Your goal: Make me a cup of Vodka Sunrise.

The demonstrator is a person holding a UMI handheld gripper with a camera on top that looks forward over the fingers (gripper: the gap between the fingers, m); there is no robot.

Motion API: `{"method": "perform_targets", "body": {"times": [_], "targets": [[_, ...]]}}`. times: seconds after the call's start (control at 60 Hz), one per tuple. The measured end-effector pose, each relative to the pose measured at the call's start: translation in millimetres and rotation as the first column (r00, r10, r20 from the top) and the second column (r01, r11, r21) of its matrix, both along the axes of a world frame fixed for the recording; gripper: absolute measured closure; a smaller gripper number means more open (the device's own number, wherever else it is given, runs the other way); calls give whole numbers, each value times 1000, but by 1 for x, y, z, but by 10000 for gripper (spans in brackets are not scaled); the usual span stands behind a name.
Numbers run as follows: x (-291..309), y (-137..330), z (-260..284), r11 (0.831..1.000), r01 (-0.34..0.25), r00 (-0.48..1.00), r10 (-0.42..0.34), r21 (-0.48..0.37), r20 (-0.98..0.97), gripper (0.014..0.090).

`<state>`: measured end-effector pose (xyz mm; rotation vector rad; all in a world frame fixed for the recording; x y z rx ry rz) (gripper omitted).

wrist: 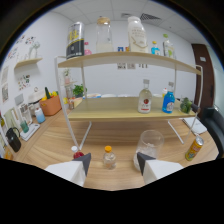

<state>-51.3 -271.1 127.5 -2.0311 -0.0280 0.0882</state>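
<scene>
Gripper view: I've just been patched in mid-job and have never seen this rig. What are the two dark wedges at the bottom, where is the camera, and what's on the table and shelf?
The camera rides on a hand-held gripper that a person carries; there is no robot arm. It looks forward along the two fingers, which are the dark wedges you see. They are open and hold nothing.

A small bottle with an orange cap stands on the wooden table, between the fingers and just ahead of them. A clear glass stands beyond the right finger, and a yellow can lies tilted farther right.

Beyond is a two-tier shelf. Its lower board carries a clear bottle with a red label and a blue bottle. The top board carries more bottles and jars.
</scene>
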Motion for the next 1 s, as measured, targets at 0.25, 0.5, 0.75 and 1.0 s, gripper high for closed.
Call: {"method": "perform_targets", "body": {"times": [0.25,0.5,0.75,1.0], "targets": [[58,-58,15,997,73,997,-73,-21,8,183],[132,-29,109,983,161,987,-161,87,-12,189],[169,66,230,952,150,988,-153,265,-12,187],[173,147,251,949,113,993,-120,294,6,259]]}}
